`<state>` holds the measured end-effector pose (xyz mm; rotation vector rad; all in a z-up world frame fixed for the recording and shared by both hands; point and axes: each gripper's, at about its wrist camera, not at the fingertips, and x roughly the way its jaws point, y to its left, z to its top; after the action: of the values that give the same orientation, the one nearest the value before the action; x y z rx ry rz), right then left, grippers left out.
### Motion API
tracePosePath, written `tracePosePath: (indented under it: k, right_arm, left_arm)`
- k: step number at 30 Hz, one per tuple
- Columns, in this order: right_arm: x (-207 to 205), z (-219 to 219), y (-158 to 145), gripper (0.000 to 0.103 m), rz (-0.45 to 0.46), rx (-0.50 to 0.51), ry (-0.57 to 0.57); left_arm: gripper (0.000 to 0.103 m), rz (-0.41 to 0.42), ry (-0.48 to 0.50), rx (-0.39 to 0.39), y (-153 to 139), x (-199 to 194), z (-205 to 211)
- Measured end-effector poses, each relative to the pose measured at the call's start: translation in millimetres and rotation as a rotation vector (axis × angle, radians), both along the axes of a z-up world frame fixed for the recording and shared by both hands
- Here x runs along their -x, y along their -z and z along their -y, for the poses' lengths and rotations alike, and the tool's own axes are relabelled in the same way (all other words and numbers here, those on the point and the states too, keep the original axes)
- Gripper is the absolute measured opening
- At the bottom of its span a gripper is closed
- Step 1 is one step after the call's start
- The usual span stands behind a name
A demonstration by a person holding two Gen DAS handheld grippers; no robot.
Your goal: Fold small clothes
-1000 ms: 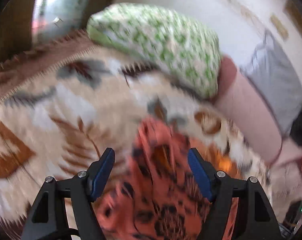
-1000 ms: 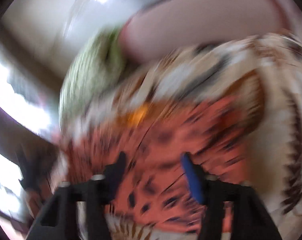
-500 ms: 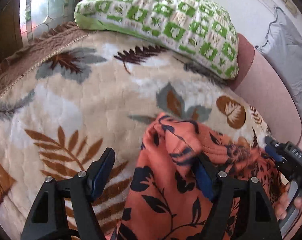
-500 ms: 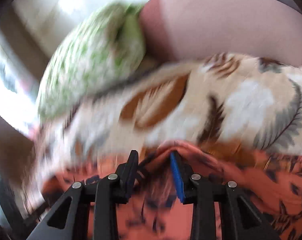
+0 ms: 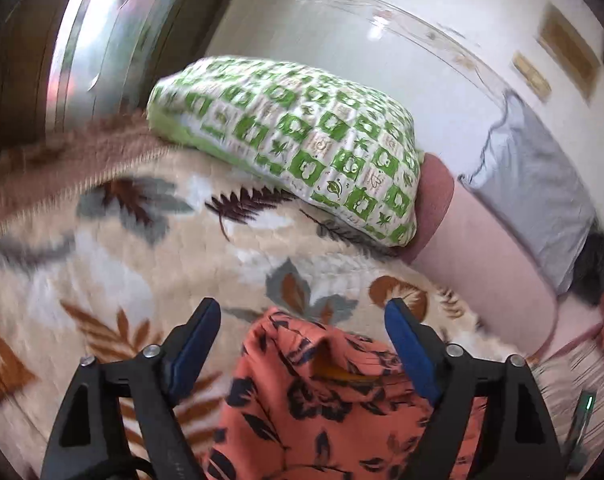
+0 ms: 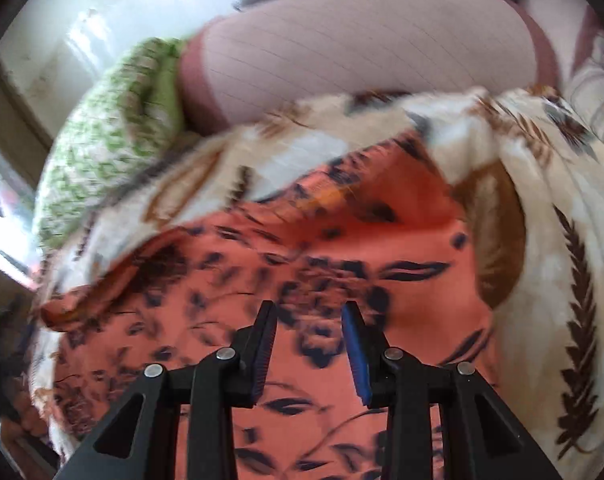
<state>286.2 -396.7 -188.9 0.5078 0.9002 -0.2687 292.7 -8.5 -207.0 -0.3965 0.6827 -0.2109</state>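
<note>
Here the orange floral garment (image 5: 322, 400) lies spread on the leaf-patterned blanket (image 5: 122, 280), likely flattened for folding. The left gripper (image 5: 302, 344) hangs wide apart above its edge; the right gripper (image 6: 310, 344) hovers partly spread, gripping nothing.

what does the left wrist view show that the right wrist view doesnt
Only the left wrist view shows the left gripper, jaws wide open, and a grey cloth against the wall. Only the right wrist view shows the right gripper, open with a narrower gap, above the garment's wide spread. Both show the orange garment, the leaf blanket, the green pillow and the pink bolster.
</note>
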Motion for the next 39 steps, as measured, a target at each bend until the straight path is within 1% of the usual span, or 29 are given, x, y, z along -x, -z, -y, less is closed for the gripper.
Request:
tracePosePath:
  k: [1,2,4,6,7,8,9,10,11,12,13,15,16,18,20,22,23,24,25,27,28,30,31,33,34,36,38,39]
  right_arm:
    - [-6,9,7,0.037,-0.036,-0.015,-0.001]
    - [-17,17,12,0.037,-0.056,-0.017,0.012]
    - [-41,25,13,0.037,-0.07,0.052,0.02]
    - [-67,24,10,0.039,-0.127,0.125,0.066]
    - [-71,18,6,0.038,-0.119,0.118,0.063]
    - [-75,-2,-6,0.038,-0.051,0.08,-0.011]
    - [-79,-24,-12,0.038,-0.005,0.052,-0.094]
    - [-81,-46,-16,0.038,0.016,0.032,-0.179]
    - [-85,-83,-18,0.038,0.013,0.006,-0.303]
    - [-86,-107,-16,0.038,0.005,-0.009,-0.373]
    - [-88,-139,-12,0.038,-0.003,-0.05,-0.472]
    - [-93,-182,-1,0.038,-0.022,-0.137,-0.587]
    - [-101,-203,6,0.038,-0.038,-0.151,-0.619]
    - [-121,-221,11,0.039,-0.028,-0.083,-0.603]
    - [-149,-221,3,0.039,0.036,-0.057,-0.532]
    - [-171,-206,-9,0.039,0.116,-0.091,-0.42]
    - [-175,-196,-18,0.039,0.169,-0.122,-0.359]
    - [-174,-188,-25,0.039,0.205,-0.138,-0.321]
    - [-169,-183,-32,0.039,0.225,-0.142,-0.304]
    - [-148,-182,-42,0.039,0.235,-0.123,-0.326]
    - [-134,-179,-43,0.039,0.223,-0.103,-0.337]
    - [-102,-165,-37,0.039,0.187,-0.084,-0.348]
    - [-90,-155,-33,0.039,0.172,-0.081,-0.347]
    - [-50,-132,-26,0.039,0.134,-0.054,-0.318]
    - [-32,-121,-21,0.039,0.121,-0.035,-0.296]
    - [14,-94,-14,0.039,0.093,0.009,-0.234]
    - [53,-69,-4,0.039,0.037,0.061,-0.162]
    - [67,-60,-1,0.039,0.021,0.07,-0.135]
  left_arm:
    - [0.085,-0.027,0.009,-0.021,5,-5,3]
    - [0.085,-0.053,0.006,-0.018,9,-9,2]
    - [0.085,-0.094,-0.027,0.018,15,-16,-8]
    - [0.085,-0.113,-0.11,0.024,16,-20,-25]
    - [0.085,-0.122,-0.163,0.025,15,-21,-37]
    - [0.085,-0.141,-0.213,0.013,14,-23,-47]
    - [0.085,-0.18,-0.269,-0.018,15,-26,-59]
    - [0.085,-0.202,-0.297,-0.032,16,-28,-67]
    - [0.085,-0.216,-0.319,-0.033,17,-29,-75]
    - [0.085,-0.226,-0.339,-0.033,17,-28,-81]
    - [0.085,-0.244,-0.356,-0.051,16,-28,-87]
    - [0.085,-0.263,-0.353,-0.09,18,-28,-89]
    - [0.085,-0.267,-0.345,-0.108,18,-29,-89]
    - [0.085,-0.272,-0.324,-0.127,20,-31,-89]
    - [0.085,-0.286,-0.282,-0.146,23,-35,-86]
    - [0.085,-0.297,-0.245,-0.17,24,-36,-87]
    - [0.085,-0.298,-0.232,-0.18,25,-38,-85]
    - [0.085,-0.297,-0.22,-0.182,24,-39,-84]
    - [0.085,-0.297,-0.197,-0.175,24,-41,-82]
    - [0.085,-0.288,-0.148,-0.145,20,-41,-76]
    - [0.085,-0.281,-0.112,-0.123,19,-40,-70]
    - [0.085,-0.275,-0.031,-0.111,17,-37,-53]
    - [0.085,-0.262,0.018,-0.123,15,-33,-40]
    - [0.085,-0.223,0.071,-0.174,9,-24,-17]
    - [0.085,-0.198,0.111,-0.208,6,-17,-2]
    - [0.085,-0.175,0.189,-0.257,4,-7,23]
    - [0.085,-0.191,0.23,-0.318,10,0,44]
    - [0.085,-0.223,0.236,-0.338,17,1,52]
